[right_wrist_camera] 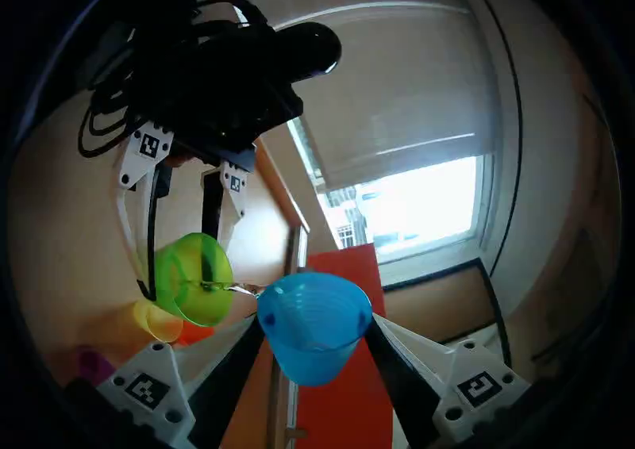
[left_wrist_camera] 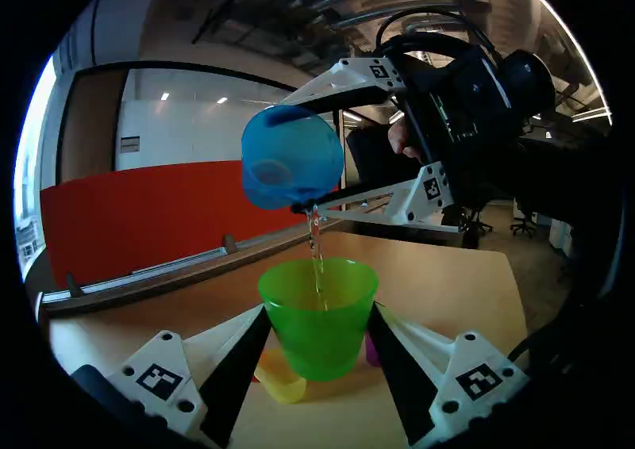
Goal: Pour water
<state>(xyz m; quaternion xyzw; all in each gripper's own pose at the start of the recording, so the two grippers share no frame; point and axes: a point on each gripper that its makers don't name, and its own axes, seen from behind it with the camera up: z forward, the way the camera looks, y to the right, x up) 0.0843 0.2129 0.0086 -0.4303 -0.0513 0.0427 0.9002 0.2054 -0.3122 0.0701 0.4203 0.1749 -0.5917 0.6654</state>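
Wooden table [left_wrist_camera: 464,282] below us: our right gripper [right_wrist_camera: 313,334] pinches the tilted blue cup [left_wrist_camera: 290,155]; water [left_wrist_camera: 316,247] streams into the green cup [right_wrist_camera: 193,278] our left gripper [left_wrist_camera: 319,326] pinches.

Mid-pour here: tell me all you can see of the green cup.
The green cup looks like translucent plastic, tapered, mouth up and roughly upright. The left gripper clamps it, one finger pressed on each side. A thin stream of water falls into its mouth from the tilted blue cup above. A yellow cup sits close by its base. Whether it rests on the table I cannot tell.
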